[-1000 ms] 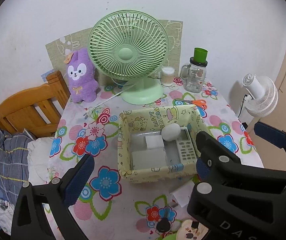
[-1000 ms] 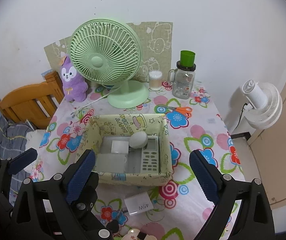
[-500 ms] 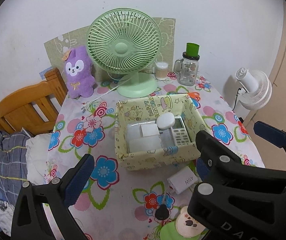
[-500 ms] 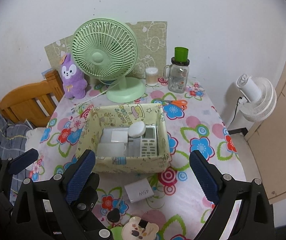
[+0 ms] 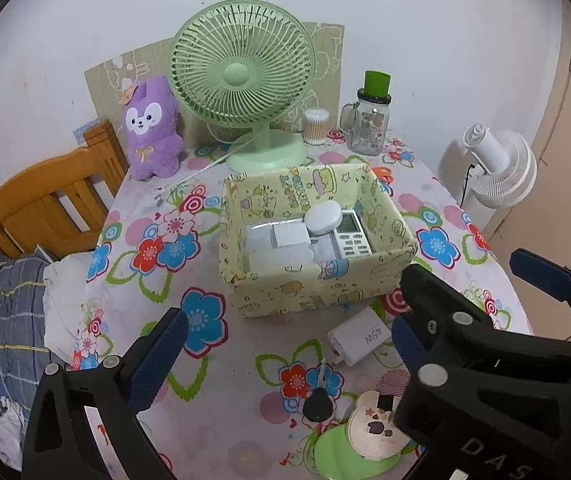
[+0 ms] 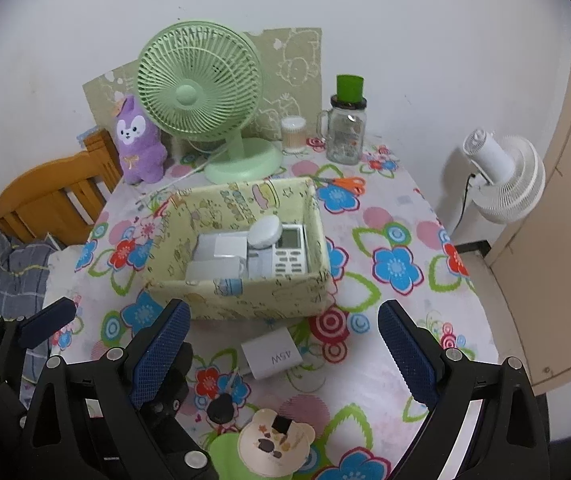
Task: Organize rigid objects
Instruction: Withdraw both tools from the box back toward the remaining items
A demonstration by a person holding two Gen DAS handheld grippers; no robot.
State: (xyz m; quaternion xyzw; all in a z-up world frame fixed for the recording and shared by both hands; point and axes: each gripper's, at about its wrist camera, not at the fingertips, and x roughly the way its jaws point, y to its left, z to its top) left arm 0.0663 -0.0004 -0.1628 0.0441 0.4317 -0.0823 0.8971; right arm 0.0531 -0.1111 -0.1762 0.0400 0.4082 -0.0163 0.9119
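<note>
A yellow patterned fabric box [image 5: 317, 288] [image 6: 245, 296] sits mid-table and holds white boxes, a round white case [image 6: 263, 232] and a white calculator [image 6: 290, 258]. A white 45W charger [image 5: 359, 336] [image 6: 271, 354] lies on the cloth just in front of the box. A black key [image 5: 317, 404] [image 6: 221, 410] and a bear-shaped item on a green piece [image 6: 275, 440] lie nearer. My left gripper [image 5: 281, 352] and right gripper [image 6: 281, 348] are both open and empty, held above the table's near edge.
A green desk fan [image 5: 241, 68], purple plush [image 5: 151, 128], cotton swab jar [image 5: 315, 126] and glass mug jar [image 5: 369, 124] stand at the back. Orange scissors [image 6: 343, 184] lie behind the box. A wooden chair [image 5: 45, 204] is left, a white floor fan [image 5: 501, 172] right.
Both grippers have pulled back and up from the box, so the charger, key and bear-shaped item have come into view. Both stay open.
</note>
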